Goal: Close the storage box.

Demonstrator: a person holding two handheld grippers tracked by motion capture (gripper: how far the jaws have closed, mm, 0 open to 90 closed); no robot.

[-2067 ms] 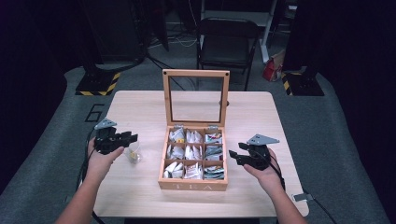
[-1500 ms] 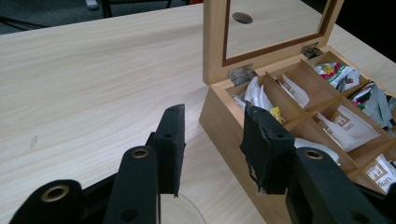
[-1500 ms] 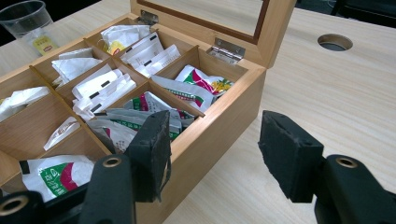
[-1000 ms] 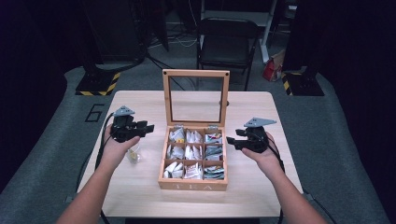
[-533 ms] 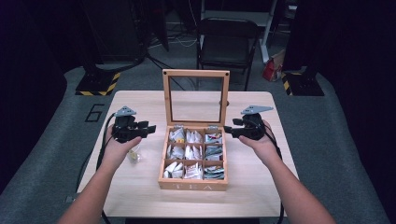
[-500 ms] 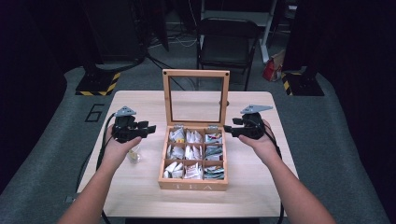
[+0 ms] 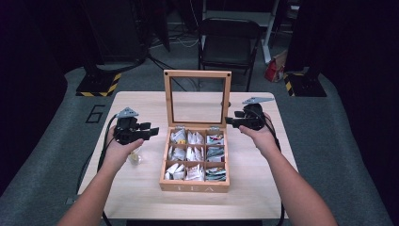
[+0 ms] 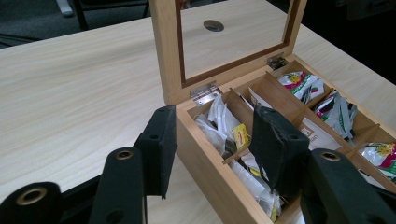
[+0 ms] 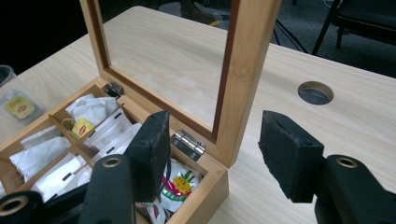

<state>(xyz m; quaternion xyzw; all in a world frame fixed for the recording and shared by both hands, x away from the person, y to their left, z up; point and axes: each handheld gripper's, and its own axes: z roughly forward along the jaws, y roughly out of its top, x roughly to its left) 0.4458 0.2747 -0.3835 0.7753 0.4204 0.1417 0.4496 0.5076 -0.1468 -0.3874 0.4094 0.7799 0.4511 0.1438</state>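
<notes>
The light wooden tea box with nine compartments (image 7: 195, 160) sits at the centre of the pale wood counter (image 7: 141, 197), its glass-paned lid (image 7: 197, 96) standing upright at the far edge, front face toward the bottom of the frame. I judge the lid stiff and light but its pane fragile, so I would take the wooden frame's side rail. My left gripper (image 8: 210, 144) gapes astride the box's wall; my right gripper (image 9: 212, 149) gapes around the lid's post. The sachets look soft and slippery.
</notes>
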